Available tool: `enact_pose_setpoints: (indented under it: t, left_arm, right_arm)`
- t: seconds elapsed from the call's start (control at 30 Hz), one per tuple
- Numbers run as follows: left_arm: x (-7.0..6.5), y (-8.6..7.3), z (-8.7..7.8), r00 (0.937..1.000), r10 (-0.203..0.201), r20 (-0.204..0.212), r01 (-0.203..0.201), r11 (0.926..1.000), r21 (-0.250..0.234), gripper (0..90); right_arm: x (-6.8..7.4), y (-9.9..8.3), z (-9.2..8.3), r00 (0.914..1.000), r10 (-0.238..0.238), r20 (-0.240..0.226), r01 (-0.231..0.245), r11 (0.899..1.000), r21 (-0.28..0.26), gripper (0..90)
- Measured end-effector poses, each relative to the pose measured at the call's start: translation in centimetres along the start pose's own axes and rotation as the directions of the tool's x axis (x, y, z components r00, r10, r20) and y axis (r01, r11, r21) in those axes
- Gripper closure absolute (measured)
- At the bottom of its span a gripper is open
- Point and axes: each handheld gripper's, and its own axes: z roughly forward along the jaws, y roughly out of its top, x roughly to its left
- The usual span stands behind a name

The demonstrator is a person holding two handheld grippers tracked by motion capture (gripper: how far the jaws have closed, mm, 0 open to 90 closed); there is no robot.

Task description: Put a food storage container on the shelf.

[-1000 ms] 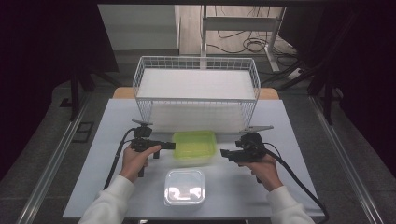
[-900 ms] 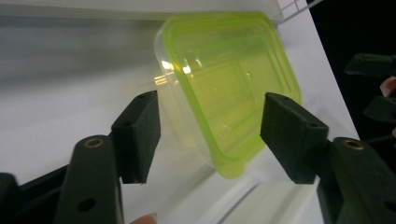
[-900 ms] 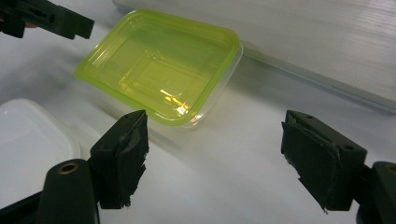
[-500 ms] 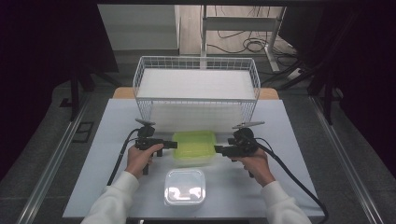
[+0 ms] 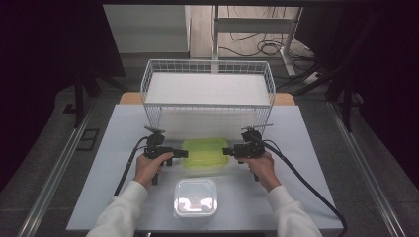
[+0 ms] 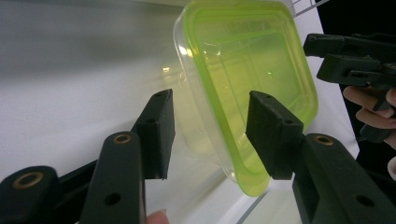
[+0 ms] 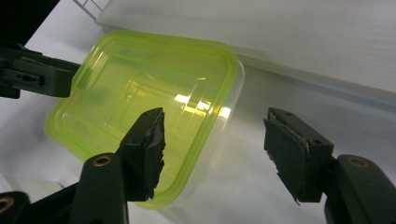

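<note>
A clear tub with a lime-green lid [image 5: 205, 153] lies on the white table just in front of the wire basket. My left gripper [image 5: 182, 153] meets its left end and my right gripper [image 5: 227, 150] its right end, each held level in a hand. In the left gripper view the lidded tub [image 6: 243, 79] has a corner between my jaws [image 6: 210, 133]. In the right gripper view the tub's [image 7: 140, 93] near rim sits between my jaws [image 7: 212, 144], with a gap to the right pad [image 7: 287, 147]. Both pairs of jaws have just been closing; neither visibly presses.
A white wire basket [image 5: 207, 106] with a white board in it stands right behind the tub. A clear, lidless container [image 5: 195, 198] sits near the table's front edge between the person's forearms. Cables trail from both grippers over the table.
My right gripper has moved left and slightly down to the tub's right end. Both pairs of jaws look narrower around the tub. The left hand has stayed put.
</note>
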Motion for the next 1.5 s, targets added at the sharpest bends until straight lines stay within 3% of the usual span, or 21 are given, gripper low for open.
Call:
enact_pose_setpoints:
  t: [0.23,0.4,0.43,0.53,0.63,0.9,0.93,1.2,1.5]
  left_arm:
    - [0.0,-0.1,0.3,0.9996,-0.006,0.026,0.006,0.9999,0.013,53.6]
    - [0.0,-0.1,0.7,0.9976,-0.024,0.066,0.023,0.9994,0.024,62.8]
    - [-0.1,-0.1,0.8,0.9977,-0.021,0.064,0.020,0.9995,0.026,63.5]
    - [-0.1,-0.1,0.9,0.9988,-0.019,0.045,0.018,0.9995,0.027,69.7]
    - [-0.3,-0.2,0.8,0.9985,-0.032,0.045,0.030,0.9992,0.025,73.5]
    - [-0.3,-0.2,0.5,0.9992,-0.002,0.039,0.002,0.9999,0.010,75.6]
    - [-0.4,-0.2,0.5,0.9992,-0.001,0.041,0.001,1.0000,0.008,75.7]
    - [-0.9,-0.4,0.2,0.9992,0.029,0.028,-0.028,0.9995,-0.011,78.8]
    - [-1.8,-0.6,-0.7,0.9960,0.074,0.051,-0.071,0.9959,-0.056,79.2]
  right_arm:
    - [-0.5,-0.1,1.2,0.9978,0.048,-0.045,-0.047,0.999,0.025,43.6]
    - [-0.5,-0.2,1.5,0.9930,0.089,-0.078,-0.085,0.995,0.049,51.3]
    - [-0.5,-0.2,1.5,0.9910,0.099,-0.090,-0.094,0.994,0.053,55.1]
    - [-0.5,-0.3,1.7,0.9817,0.144,-0.125,-0.135,0.988,0.077,54.3]
    - [-0.4,-0.3,1.5,0.9792,0.162,-0.122,-0.152,0.985,0.086,56.4]
    - [-0.5,-0.4,0.9,0.9802,0.137,-0.143,-0.127,0.989,0.076,63.7]
    - [-0.6,-0.5,0.8,0.9795,0.138,-0.147,-0.128,0.989,0.073,71.0]
    - [-0.7,-0.6,0.3,0.9870,0.088,-0.134,-0.082,0.995,0.053,75.2]
    - [0.1,-0.4,-1.2,0.9924,0.006,-0.123,-0.007,1.000,-0.013,76.7]
